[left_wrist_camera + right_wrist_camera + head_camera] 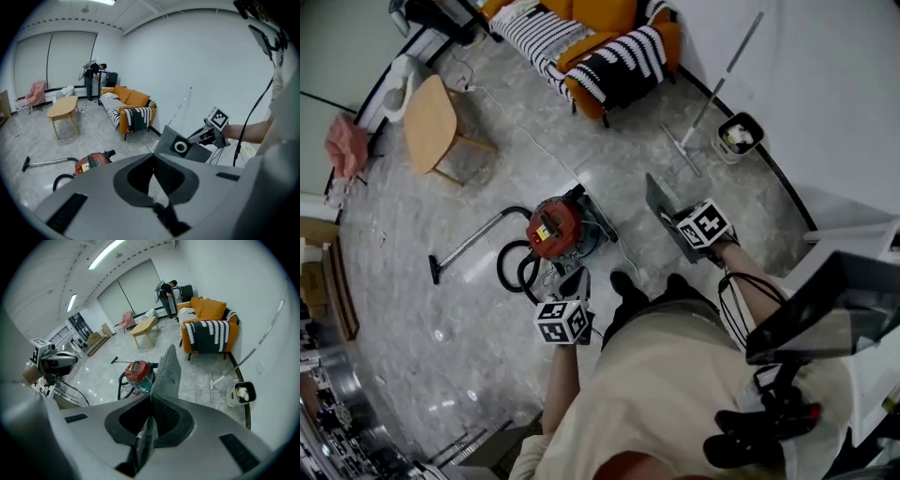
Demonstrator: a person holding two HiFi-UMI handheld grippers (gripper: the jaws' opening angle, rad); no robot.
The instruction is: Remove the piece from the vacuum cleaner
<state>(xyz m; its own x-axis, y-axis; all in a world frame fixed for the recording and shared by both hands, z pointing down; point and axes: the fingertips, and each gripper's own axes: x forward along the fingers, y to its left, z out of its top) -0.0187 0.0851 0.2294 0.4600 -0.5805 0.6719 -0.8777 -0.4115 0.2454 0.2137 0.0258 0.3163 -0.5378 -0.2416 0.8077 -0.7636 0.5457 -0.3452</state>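
The right gripper (pixel 674 222) (pixel 151 398) is clamped on the piece (pixel 659 198), its jaws pinching one edge so the panel stands up out of them, while the left gripper (pixel 575 279) (pixel 153 156) has its jaws pressed together with nothing between them. Across the pale marbled floor (pixel 412 309) sits an orange sofa (pixel 609 19) draped with a black-and-white striped throw, and nearer the windows a light wooden table (pixel 429 122). The vacuum cleaner (pixel 555 228) (pixel 92 161) (pixel 137 371) stands on the floor in front of the person – a squat red drum with a yellow-and-white label on top and a bluish lower part in the right gripper view, a black hose (pixel 516 268) looped beside it and a thin metal wand (pixel 473 240) running out to a dark floor nozzle. The piece is clear of the machine, held in the air to its right in the head view and well apart from it. It is a flat, thin, roughly rectangular grey panel (pixel 168 138) – from the left gripper view its face shows a darker square patch with a pale ring (pixel 181 147) round a dark hole. From the right gripper view it is seen almost edge-on (pixel 168 372), a dull, dusty-looking grey sheet rising to a blunt corner.
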